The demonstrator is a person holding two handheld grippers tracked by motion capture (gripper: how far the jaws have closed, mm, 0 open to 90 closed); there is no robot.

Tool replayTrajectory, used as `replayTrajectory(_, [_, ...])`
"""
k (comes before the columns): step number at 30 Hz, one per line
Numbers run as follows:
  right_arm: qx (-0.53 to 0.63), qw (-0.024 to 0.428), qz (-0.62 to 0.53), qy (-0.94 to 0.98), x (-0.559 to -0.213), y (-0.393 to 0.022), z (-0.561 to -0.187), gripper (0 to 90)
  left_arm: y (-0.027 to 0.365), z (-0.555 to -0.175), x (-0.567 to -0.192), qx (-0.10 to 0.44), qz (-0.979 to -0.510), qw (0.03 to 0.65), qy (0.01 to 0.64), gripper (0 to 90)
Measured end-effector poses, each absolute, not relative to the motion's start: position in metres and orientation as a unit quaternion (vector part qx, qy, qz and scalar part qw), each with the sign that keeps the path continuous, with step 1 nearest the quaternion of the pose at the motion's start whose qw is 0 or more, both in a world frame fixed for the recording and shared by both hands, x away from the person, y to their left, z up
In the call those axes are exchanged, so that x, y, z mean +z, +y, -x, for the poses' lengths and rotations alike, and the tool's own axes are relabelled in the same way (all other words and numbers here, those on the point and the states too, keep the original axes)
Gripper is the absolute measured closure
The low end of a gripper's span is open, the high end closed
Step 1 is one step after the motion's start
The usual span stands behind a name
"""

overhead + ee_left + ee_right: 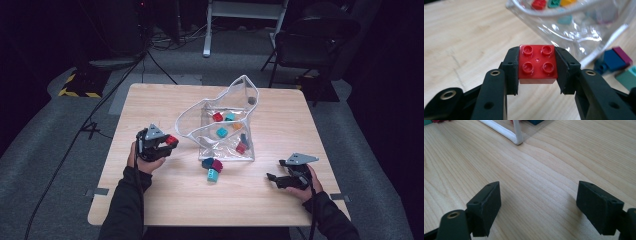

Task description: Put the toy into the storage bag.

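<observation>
Red brick gripped and lifted, ready for the clear bag

The left gripper (537, 72) clamps the red brick (537, 63) squarely by its sides, studs up, left of the clear bag (227, 125), whose open mouth faces it; the right gripper (541, 202) rests wide open and empty at near right, out of the way

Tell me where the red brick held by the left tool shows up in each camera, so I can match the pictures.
High view: the red brick sits at the left tool tip, left of the clear bag.
Left gripper view: centre frame, red brick studs up, clamped between the black jaws.
Right gripper view: no red brick clearly identifiable.
Shared landmark: the clear bag's white edging.
</observation>
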State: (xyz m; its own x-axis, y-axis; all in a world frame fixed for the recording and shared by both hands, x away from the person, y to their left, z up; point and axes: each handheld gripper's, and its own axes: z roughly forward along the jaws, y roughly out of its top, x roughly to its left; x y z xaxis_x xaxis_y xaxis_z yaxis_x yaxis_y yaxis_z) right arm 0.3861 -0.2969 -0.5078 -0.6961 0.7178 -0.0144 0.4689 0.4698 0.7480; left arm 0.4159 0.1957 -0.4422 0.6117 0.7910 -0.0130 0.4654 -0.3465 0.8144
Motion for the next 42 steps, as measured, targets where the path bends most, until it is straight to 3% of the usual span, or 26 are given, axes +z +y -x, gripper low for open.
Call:
replayTrajectory(23, [0.375,0.166,-0.353,0.841,-0.508,-0.297,-0.386,20.3,0.203,-0.457,-0.379,0.244,-0.757,0.428,0.43,59.0])
replayTrajectory(42, [0.375,0.166,-0.353,0.841,-0.508,-0.297,-0.386,20.3,0.158,-0.475,-0.336,0.247,-0.767,0.446,0.389,59.0])
